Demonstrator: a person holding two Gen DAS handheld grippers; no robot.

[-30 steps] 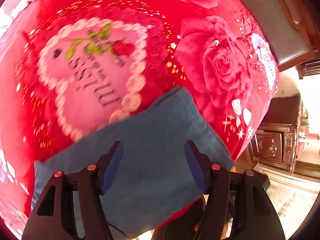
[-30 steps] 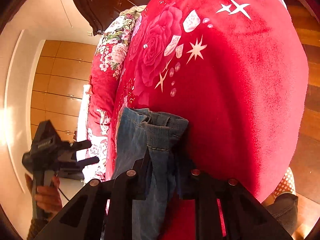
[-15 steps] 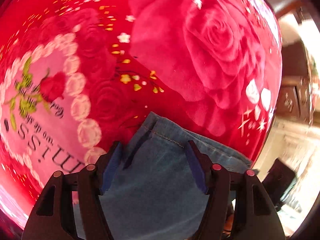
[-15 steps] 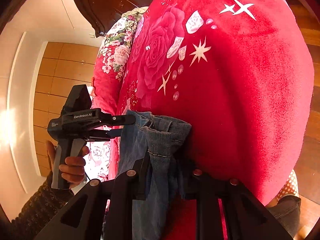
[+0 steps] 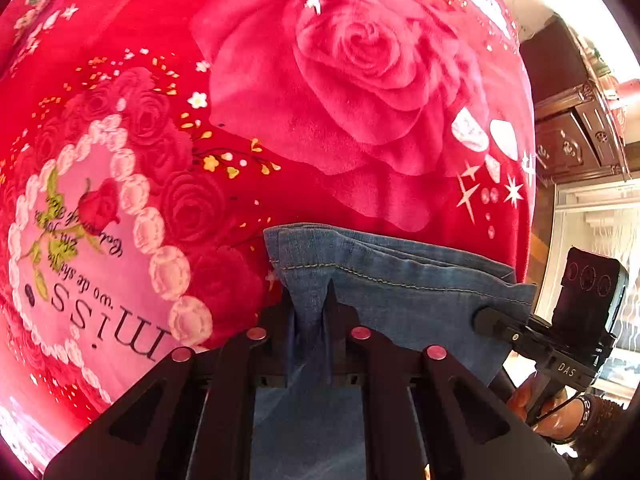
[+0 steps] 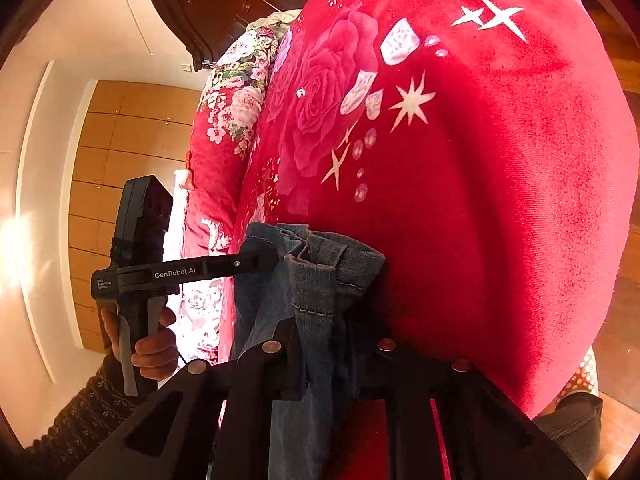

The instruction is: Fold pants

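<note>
Blue denim pants (image 5: 400, 280) lie on a red rose-patterned blanket (image 5: 352, 80) on a bed. My left gripper (image 5: 310, 300) is shut on the hem edge of the pants, with cloth pinched between its fingers. My right gripper (image 6: 324, 332) is shut on a bunched edge of the same pants (image 6: 320, 272). The right gripper also shows at the right edge of the left wrist view (image 5: 496, 320), at the other corner of the denim. The left gripper shows in the right wrist view (image 6: 256, 262), held by a hand, its tip on the pants.
A pink heart print with lettering (image 5: 80, 248) is on the blanket at left. Dark wooden furniture (image 5: 576, 136) stands beyond the bed's right side. A floral pillow (image 6: 236, 92), a dark headboard (image 6: 208, 4) and wooden wardrobe doors (image 6: 132, 140) are at the far end.
My left gripper moved to the pants' hem edge and closed on it; it was open before. My right gripper stayed shut on the denim, almost still.
</note>
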